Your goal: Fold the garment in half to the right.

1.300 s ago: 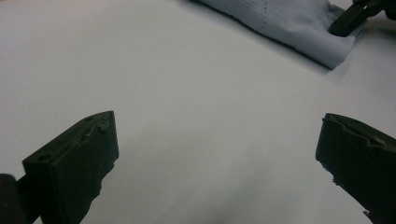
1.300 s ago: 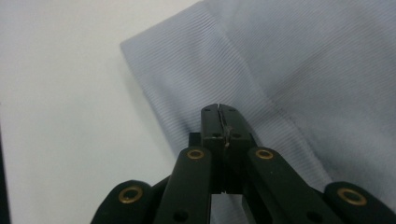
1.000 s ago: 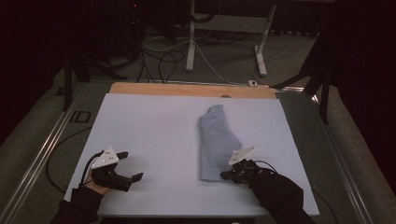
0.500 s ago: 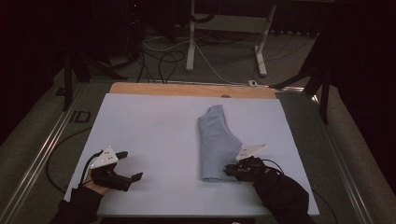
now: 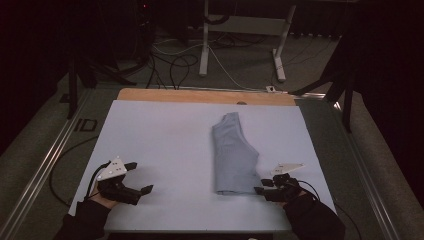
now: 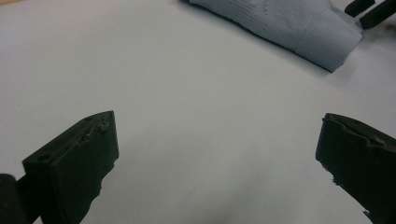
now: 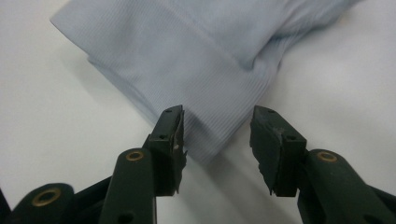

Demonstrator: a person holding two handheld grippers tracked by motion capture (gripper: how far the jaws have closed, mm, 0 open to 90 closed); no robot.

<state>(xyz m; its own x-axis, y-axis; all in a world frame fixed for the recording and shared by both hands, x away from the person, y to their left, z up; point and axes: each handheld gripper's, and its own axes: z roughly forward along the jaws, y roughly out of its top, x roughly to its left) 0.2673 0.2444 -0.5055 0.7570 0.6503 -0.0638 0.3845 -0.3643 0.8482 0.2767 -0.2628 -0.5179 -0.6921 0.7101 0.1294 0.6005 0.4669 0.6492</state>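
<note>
A folded light blue cloth lies on the white table sheet, right of the middle, its long side running away from me. My right gripper sits just right of the cloth's near right corner. In the right gripper view its jaws have just been opening; the cloth's corner lies on the table partly between the tips, and the pads do not press on it. My left gripper rests near the front left of the sheet, wide open over bare table, with the cloth farther off.
A wooden strip borders the table's far edge. A metal rail runs along the left side. Behind the table, a white stand's legs and cables lie on the floor. Dark forearm sleeves come in at the bottom corners.
The right gripper has opened, let go of the cloth's near edge and slid a little to the right. The left gripper has stayed in place.
</note>
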